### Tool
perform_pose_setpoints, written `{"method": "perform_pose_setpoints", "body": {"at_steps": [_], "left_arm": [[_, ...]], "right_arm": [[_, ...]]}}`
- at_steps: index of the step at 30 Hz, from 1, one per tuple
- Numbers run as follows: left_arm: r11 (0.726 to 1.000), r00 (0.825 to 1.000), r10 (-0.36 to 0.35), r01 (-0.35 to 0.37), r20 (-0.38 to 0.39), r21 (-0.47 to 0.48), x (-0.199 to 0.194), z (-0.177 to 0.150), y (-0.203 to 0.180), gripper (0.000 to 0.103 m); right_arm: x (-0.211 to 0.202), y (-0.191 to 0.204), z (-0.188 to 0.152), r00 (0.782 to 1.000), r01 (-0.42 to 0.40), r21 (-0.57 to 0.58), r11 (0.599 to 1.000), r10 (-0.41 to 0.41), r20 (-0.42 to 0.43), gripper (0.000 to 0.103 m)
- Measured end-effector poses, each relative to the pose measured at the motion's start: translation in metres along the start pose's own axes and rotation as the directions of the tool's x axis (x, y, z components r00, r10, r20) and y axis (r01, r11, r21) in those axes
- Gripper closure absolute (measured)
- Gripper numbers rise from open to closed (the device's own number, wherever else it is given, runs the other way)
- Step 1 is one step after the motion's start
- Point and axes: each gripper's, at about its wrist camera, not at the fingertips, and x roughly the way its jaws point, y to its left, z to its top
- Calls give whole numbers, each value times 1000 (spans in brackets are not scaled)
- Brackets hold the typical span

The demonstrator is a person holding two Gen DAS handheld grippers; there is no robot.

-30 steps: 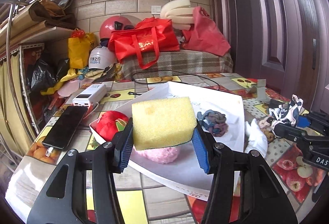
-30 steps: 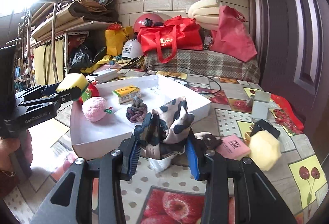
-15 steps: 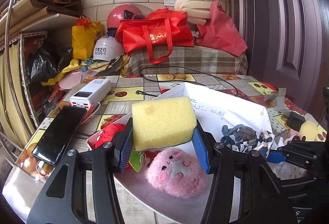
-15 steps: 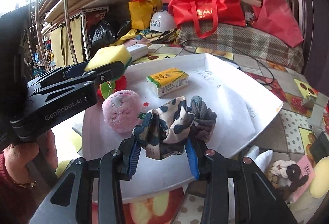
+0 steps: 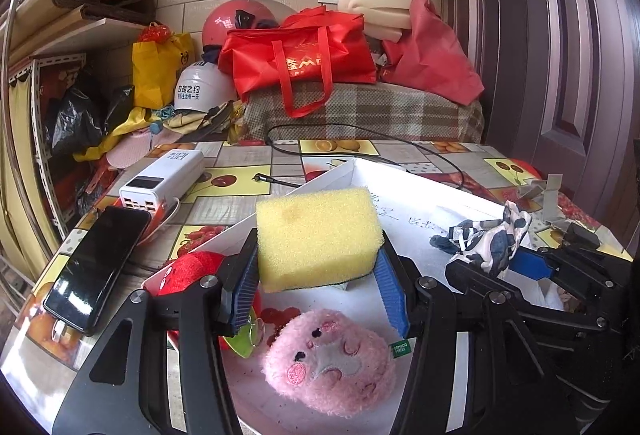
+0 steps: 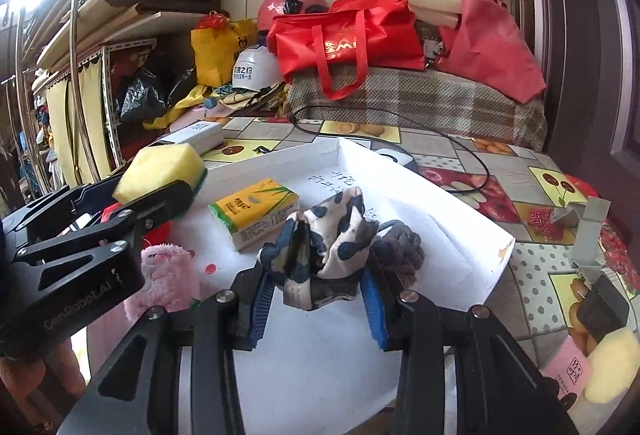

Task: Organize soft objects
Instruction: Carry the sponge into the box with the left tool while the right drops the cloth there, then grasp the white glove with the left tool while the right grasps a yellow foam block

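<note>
The left gripper [image 5: 318, 275] fills the lower middle of the left wrist view, its jaws clenched on a yellow sponge [image 5: 318, 235] that sits squeezed between the blue pads and is held above the near left part of a white tray [image 5: 440, 195]. Below the sponge, at the bottom centre of that frame, a pink plush toy [image 5: 330, 361] lies on the tray floor, and a red plush toy [image 5: 192, 271] rests at the tray's left edge, partly behind the left finger. The right gripper [image 6: 316, 299] occupies the lower middle of the right wrist view with its jaws grasping a crumpled spotted cloth [image 6: 324, 247], white with dark blue patches, lifted over the middle of the tray. Just behind the cloth, right of centre, a grey knotted rope toy [image 6: 400, 247] lies on the tray, and left of it sits a yellow tissue pack [image 6: 256, 213]. In the left wrist view the same cloth shows at the right of the frame, pinched at the tip of the other gripper. The tray stands on a table [image 5: 240, 179] covered in a fruit-print cloth. At the left of the left wrist view a black phone [image 5: 98, 267] lies beside a white power bank [image 5: 162, 185]. At the lower right corner of the right wrist view a pink card [image 6: 568, 373] and a pale yellow sponge [image 6: 612, 365] lie on the table outside the tray.
</note>
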Motion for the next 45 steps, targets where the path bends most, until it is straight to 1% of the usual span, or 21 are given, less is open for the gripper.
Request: {"method": "perform_pose_setpoints", "body": {"at_steps": [4, 6, 7, 8, 9, 11, 14, 18, 25, 28, 36, 42, 45], "left_arm": [[1000, 1000, 18, -18, 6, -21, -1, 0, 3, 48], [999, 1000, 30, -30, 10, -21, -2, 0, 3, 42], [999, 999, 37, -37, 15, -22, -3, 0, 3, 37], [999, 999, 47, -46, 21, -24, -4, 0, 3, 21], [998, 998, 58, -57, 32, -29, -6, -1, 4, 9], [997, 995, 77, -75, 61, -36, -11, -1, 5, 0], [996, 992, 89, -88, 89, -18, -15, -2, 2, 0], [995, 989, 98, -98, 108, 3, -18, -3, -2, 0], [994, 989, 100, -94, 112, -50, -19, -2, 9, 0], [994, 988, 98, -91, 122, -60, -22, -3, 10, 0], [992, 987, 107, -98, 118, -79, -31, -7, 9, 0], [994, 987, 103, -99, 127, -35, -42, -13, -5, 0], [997, 989, 83, -83, 126, -9, -48, -17, -14, 0]], "right_arm": [[3, 2, 2, 1000, -3, -12, 1000, 3, -5, 62], [3, 2, 3, 1000, -6, -14, 1000, 6, -3, 60], [3, 2, 3, 1000, -7, -15, 1000, 7, -2, 59], [4, 2, 3, 1000, -9, -16, 1000, 9, -4, 49], [5, 3, 3, 1000, -11, -18, 1000, 11, -8, 30], [6, 3, 3, 1000, 5, -21, 1000, -6, -11, 11], [4, 9, 3, 1000, 25, -44, 999, -25, 4, 0], [1, 15, 2, 999, 43, -76, 996, -41, 24, 0], [0, 11, 2, 998, 55, -52, 997, -53, 39, 0], [-6, 12, 1, 996, 62, -48, 997, -59, 61, 0], [-15, 15, -4, 995, 67, -55, 996, -63, 79, 0], [-31, 7, -12, 995, 54, -23, 998, -52, 84, 0], [-42, -1, -18, 994, 60, 2, 998, -60, 93, 0]]}}
